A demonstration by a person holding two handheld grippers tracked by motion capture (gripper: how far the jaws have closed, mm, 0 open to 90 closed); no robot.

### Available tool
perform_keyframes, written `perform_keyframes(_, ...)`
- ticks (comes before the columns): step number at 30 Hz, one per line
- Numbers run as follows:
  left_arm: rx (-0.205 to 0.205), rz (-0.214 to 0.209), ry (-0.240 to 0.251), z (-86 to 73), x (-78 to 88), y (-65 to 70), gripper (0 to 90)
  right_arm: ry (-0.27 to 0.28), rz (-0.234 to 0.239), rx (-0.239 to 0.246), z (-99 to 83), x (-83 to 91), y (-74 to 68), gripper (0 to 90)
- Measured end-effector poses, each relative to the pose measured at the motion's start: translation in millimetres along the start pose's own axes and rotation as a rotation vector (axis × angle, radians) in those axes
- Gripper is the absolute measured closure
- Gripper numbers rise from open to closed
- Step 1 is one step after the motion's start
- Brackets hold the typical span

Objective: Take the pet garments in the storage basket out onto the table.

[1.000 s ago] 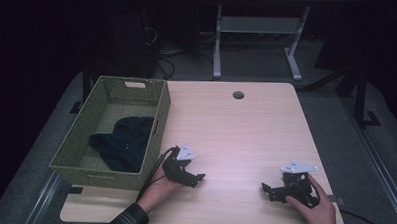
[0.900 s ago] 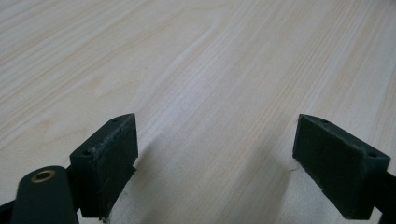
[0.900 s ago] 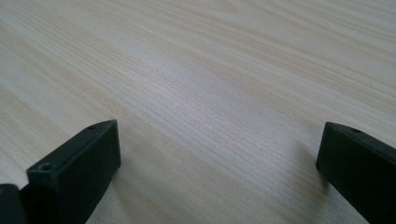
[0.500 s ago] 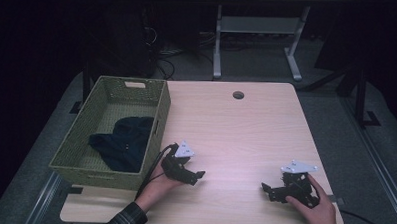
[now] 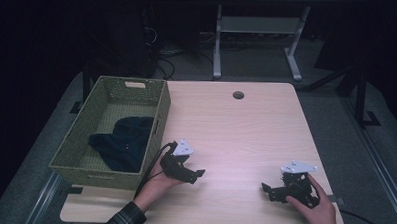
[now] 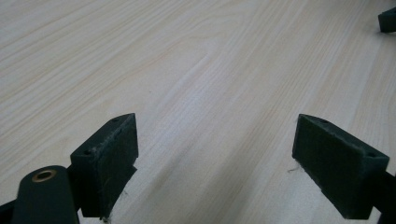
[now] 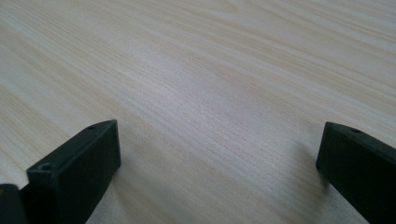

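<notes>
Both hand-held grippers (image 5: 194, 173) gaping, empty

A basket (image 5: 72, 150) stands on the left side of the worktop (image 5: 235, 138), with a cloth (image 5: 120, 142) lying in its near half. Just right of the basket's near corner sits the left gripper (image 5: 192, 174). The right gripper (image 5: 269, 189) sits near the right edge, well apart. A hole (image 5: 238, 95) lies at the far edge.

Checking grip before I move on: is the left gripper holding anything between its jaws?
No: in the left gripper view the left gripper has its jaws spread wide with only bare table between them.
</notes>
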State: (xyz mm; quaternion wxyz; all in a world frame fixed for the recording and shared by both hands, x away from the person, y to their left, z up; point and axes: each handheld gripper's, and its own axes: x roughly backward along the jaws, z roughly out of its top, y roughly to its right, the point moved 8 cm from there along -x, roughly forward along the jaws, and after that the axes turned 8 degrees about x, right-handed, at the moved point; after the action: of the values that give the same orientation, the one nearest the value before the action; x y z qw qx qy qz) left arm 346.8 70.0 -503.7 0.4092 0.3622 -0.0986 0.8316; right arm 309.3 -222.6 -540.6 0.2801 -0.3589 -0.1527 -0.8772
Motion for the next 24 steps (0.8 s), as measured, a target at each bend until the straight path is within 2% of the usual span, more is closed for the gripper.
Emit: perform_keyframes(24, -0.005, -0.01, -0.001, 11.9, 11.6, 2.8, 13.9, 0.0, 0.0, 0.0, 0.0, 0.0, 0.0, 0.0)
